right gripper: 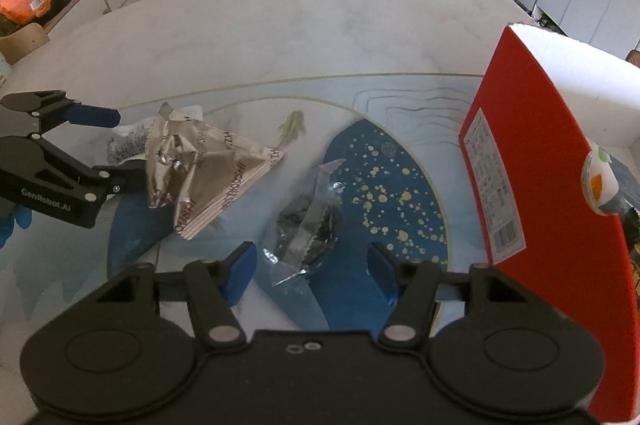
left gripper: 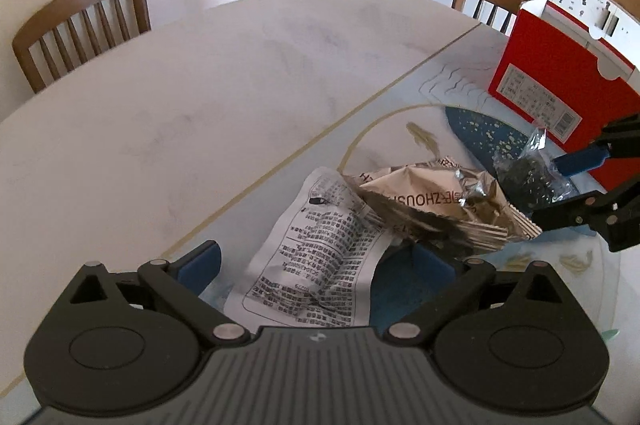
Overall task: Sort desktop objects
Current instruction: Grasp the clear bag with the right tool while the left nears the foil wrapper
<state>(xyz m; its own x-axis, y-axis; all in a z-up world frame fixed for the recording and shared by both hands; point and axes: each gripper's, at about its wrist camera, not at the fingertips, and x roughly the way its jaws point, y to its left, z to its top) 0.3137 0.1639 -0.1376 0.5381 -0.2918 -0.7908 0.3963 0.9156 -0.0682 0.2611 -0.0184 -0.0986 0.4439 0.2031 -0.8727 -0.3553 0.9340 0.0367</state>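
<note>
While both grippers hang over the clutter, nothing is held yet. Biggest first: pale marble-look surface [right gripper: 280, 25] with a blue-and-gold patterned mat; wooden chairs behind it.

Red box [right gripper: 532, 161] stands upright and open-topped at the right edge of the mat, with items already inside. I judge it's the sorting bin.

White printed packet [left gripper: 320, 257] lies flat, directly between the left gripper's [left gripper: 316, 261] jaws. Jaws are about as wide as they go, pads clear on both sides, no contact.

Silver foil packet [right gripper: 208, 177] is crumpled and sits partly on top of the white packet's far end.

Small clear bag of dark contents [right gripper: 312, 221] lies on the blue part of the mat, near the red box. Right gripper [right gripper: 312, 269] is over it, jaws roughly half open, straddling its near end, not pinching that I can see.

Risks:
- Left close grabs the white packet while the foil one rides on it, so the foil gets dragged or flipped off.
- Flat packet: pads may skid over it and close on nothing.
- Clear bag is slick and floppy; an end-only pinch could let it slip out.
- Right gripper is close to the box wall; a sideways swing could tip it.
- Grippers work near each other, so crossing paths could collide.
</note>
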